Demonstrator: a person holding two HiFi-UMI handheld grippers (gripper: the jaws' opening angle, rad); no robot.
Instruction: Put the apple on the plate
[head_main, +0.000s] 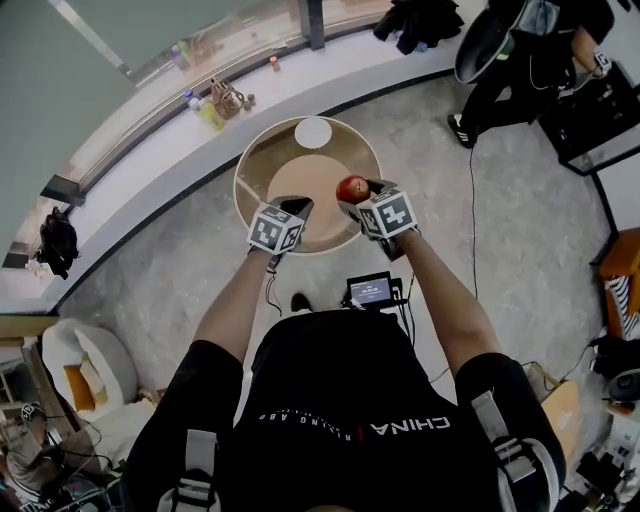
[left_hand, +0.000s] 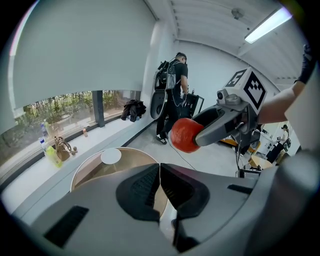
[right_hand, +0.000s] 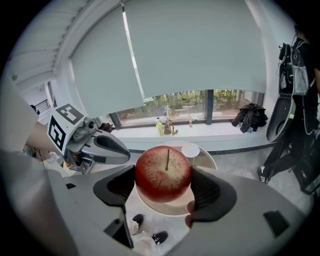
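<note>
Right gripper (right_hand: 164, 192) jaws clamped on the red apple (right_hand: 163, 172), stem up, one pad on each side. Apple held in the air over the near right edge of the round glass table (head_main: 245, 165), not touching it. White plate (head_main: 312, 132) sits at the table's far edge, well apart from the apple. Left gripper (left_hand: 159, 186) jaws fully together, nothing between them, hovering over the table's near edge just left of the right gripper. Bottles (head_main: 208, 114) on the window ledge (head_main: 150, 150) beyond the table. A person (left_hand: 172, 95) stands past the table's far right
</note>
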